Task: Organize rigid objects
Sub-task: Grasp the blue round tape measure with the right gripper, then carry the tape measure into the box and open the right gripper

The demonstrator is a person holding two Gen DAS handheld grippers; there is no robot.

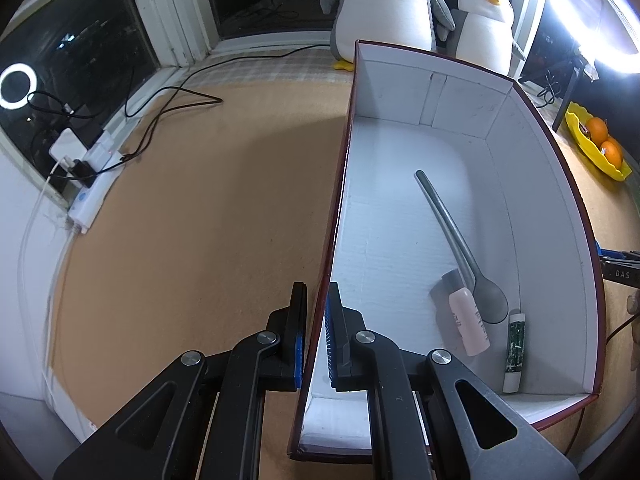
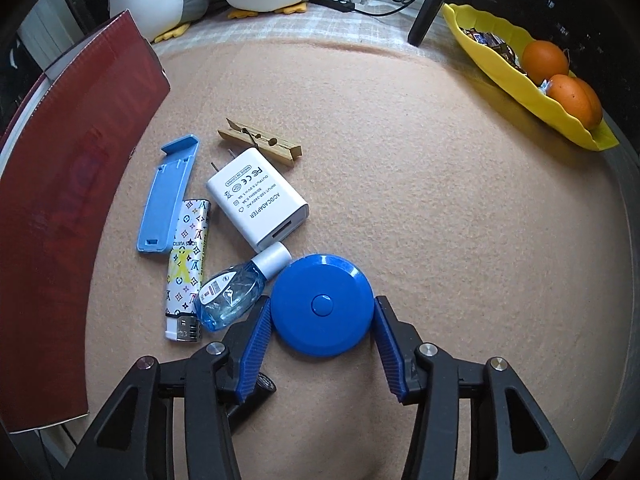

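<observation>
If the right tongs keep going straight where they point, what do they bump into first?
Most likely the round blue tape measure. It already sits between the fingers of the right tongs, which are open around it. The felt mat lies right underneath, though depth is hard to judge.

Two plush penguins [image 1: 420, 12], yellow fruit dish [image 2: 532, 84], power strip [image 1: 90, 196]

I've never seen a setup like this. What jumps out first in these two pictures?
Probably the round blue disc on the tan mat, sitting between the open fingers of the right claw, with small odds and ends heaped to its left. Next, the left claw pinching the wall of a white-lined box that holds a spoon and a pink bottle.
</observation>
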